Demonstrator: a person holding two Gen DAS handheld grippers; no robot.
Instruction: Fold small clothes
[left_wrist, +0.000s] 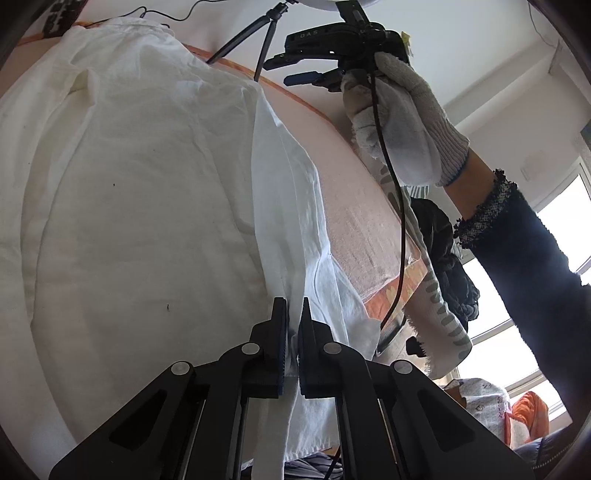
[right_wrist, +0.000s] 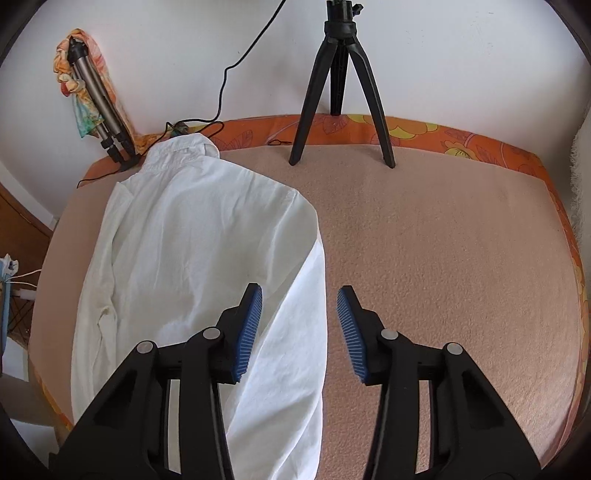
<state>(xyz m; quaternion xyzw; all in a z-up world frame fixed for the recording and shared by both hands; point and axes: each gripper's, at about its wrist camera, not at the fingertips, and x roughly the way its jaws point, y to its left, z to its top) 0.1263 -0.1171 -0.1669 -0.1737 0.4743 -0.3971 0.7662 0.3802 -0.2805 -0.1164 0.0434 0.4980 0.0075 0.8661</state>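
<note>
Here the white cotton collared shirt lies flat on the peach-covered bed, its near edge clamped in the left tool, seemingly ready for folding, while the right tool hovers above, blue pads apart and empty.

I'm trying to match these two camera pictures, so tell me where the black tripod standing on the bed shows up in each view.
Left wrist view: the black tripod is at the top centre, small, only its legs showing, behind the white shirt.
Right wrist view: the black tripod stands top centre, large, legs spread on the peach bed cover by the wall.
Shared landmark: the white shirt, lying left of the tripod in both.
</note>
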